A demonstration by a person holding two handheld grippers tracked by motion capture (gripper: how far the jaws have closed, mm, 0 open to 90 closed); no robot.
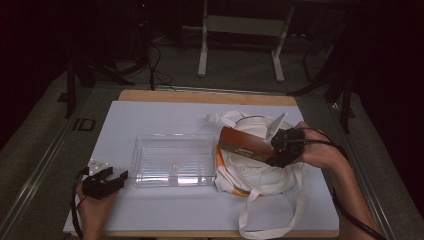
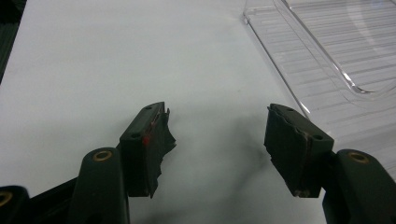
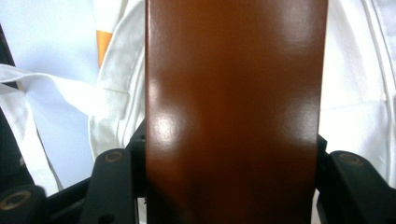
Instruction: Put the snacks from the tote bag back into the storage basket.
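A glossy brown box (image 1: 246,143) is held above a white cloth tote bag (image 1: 260,172) at the table's right side. My right gripper (image 1: 283,146) is shut on the box's near end; in the right gripper view the brown box (image 3: 233,107) stands between the two jaws, with the white bag (image 3: 355,88) behind it. A clear plastic tray (image 1: 172,160) lies at the table's middle. My left gripper (image 1: 111,177) rests at the front left, open and empty, just left of the tray. In the left gripper view its pads (image 2: 149,140) stand wide apart, the clear tray (image 2: 336,51) at upper right.
A white sheet (image 1: 160,117) covers the wooden table. The bag's long handles (image 1: 272,220) trail toward the front edge, and an orange patch (image 1: 220,162) shows on the bag's left side. Beyond the table stand a white frame's legs (image 1: 202,45) and dark cables on the floor.
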